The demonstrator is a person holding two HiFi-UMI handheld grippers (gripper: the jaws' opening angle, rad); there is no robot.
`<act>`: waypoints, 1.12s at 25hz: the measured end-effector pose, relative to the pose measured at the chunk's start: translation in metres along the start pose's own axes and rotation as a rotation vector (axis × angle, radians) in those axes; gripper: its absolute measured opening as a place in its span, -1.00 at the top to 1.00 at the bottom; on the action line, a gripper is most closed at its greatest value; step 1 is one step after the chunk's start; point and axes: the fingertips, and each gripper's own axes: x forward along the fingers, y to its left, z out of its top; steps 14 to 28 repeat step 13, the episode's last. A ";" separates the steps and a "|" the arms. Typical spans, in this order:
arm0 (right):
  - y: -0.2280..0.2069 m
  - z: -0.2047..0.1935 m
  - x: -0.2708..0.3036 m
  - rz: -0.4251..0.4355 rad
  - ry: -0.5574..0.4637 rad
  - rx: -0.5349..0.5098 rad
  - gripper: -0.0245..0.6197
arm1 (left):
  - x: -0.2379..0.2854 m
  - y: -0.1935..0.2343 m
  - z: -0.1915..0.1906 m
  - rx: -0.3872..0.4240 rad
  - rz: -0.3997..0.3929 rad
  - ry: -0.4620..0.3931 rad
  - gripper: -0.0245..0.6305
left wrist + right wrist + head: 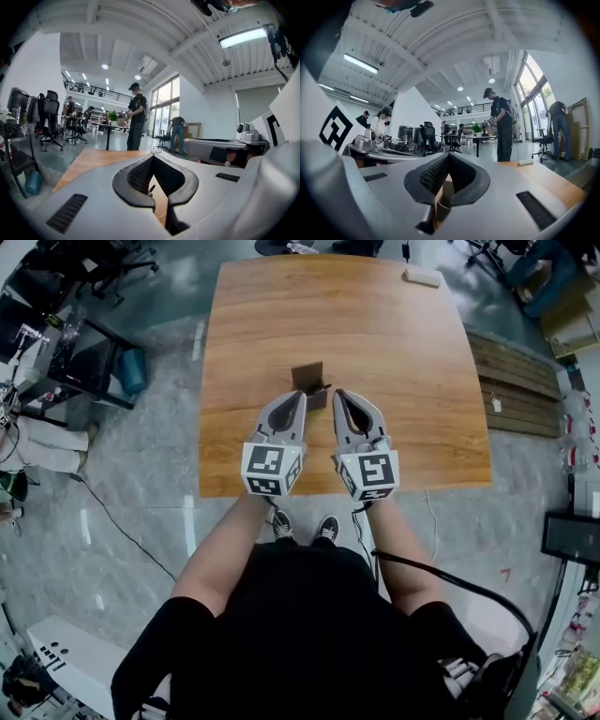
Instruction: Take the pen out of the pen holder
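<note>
Left gripper (301, 396) and right gripper (338, 394) hover empty, jaws pressed together. Pen holder (307, 377) at their 12 o'clock holds its pen (151, 188); nothing is done yet.

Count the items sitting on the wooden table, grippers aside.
2: a brown pen holder near the middle of the table, and a small white block at its far edge, right side. What the holder contains is too small to tell.

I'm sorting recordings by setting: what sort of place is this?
Probably an open-plan office or lab workspace: black swivel office chairs stand on the open floor, a railed mezzanine runs along the back wall, and tall windows reach almost to the ceiling.
</note>
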 end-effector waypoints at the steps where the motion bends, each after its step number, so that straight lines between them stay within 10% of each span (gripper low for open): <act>1: 0.001 0.000 -0.001 0.001 -0.001 -0.001 0.88 | 0.000 -0.001 0.002 0.002 0.000 -0.004 0.93; 28: 0.001 0.007 -0.012 -0.005 -0.010 -0.014 0.88 | -0.003 -0.009 0.003 0.008 -0.006 -0.007 0.93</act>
